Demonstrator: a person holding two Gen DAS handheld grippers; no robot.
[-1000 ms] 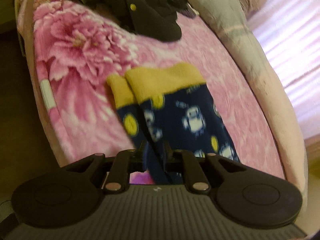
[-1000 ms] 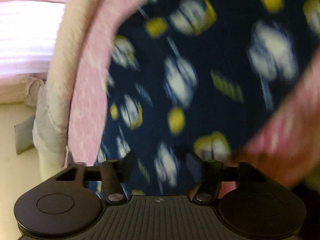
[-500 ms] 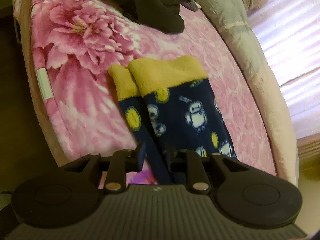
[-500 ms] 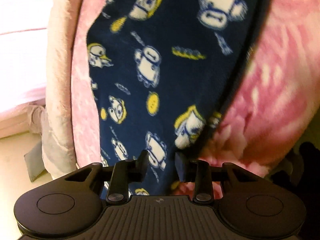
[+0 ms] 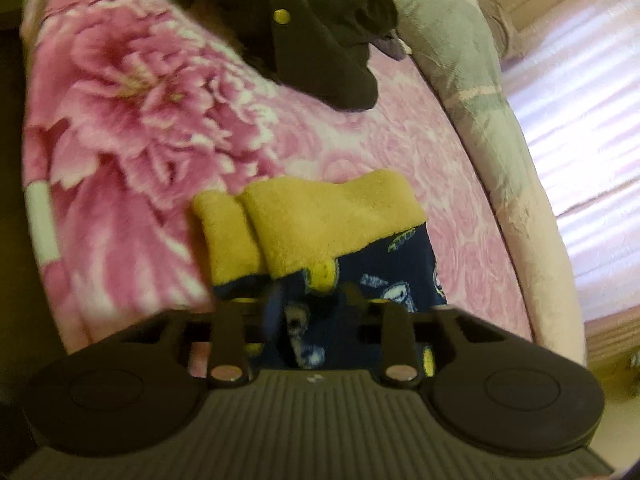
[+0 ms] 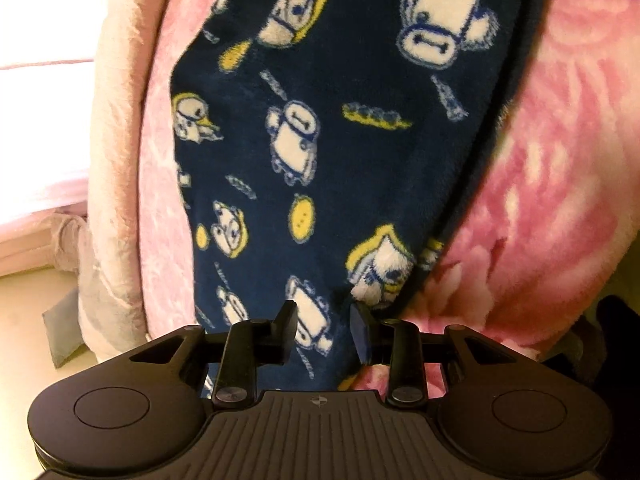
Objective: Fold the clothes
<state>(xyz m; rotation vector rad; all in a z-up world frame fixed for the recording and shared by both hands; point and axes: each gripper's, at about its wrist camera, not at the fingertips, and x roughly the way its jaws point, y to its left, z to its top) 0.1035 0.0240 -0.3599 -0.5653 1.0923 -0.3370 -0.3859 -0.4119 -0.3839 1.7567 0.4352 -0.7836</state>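
Observation:
Navy fleece pants (image 5: 384,264) printed with white robots and ending in yellow cuffs (image 5: 328,220) lie on a pink floral blanket (image 5: 140,120). My left gripper (image 5: 310,304) is shut on a ridge of the navy fabric just short of the cuffs; the picture there is blurred. In the right wrist view the same pants (image 6: 340,120) run away from me. My right gripper (image 6: 324,324) holds a thick bunch of fleece at the pants' near right edge, with its jaws partly apart around it.
A dark garment with a yellow button (image 5: 320,32) is heaped at the far end of the blanket. A grey and pink quilt (image 5: 480,100) runs along the right side. The bed's left edge (image 5: 40,220) drops to dark floor. Pale floor (image 6: 24,320) shows beside the bed.
The left gripper has slid toward the yellow cuffs, which now sit much closer to it. The right gripper's jaws have narrowed onto the fabric and its view has steadied.

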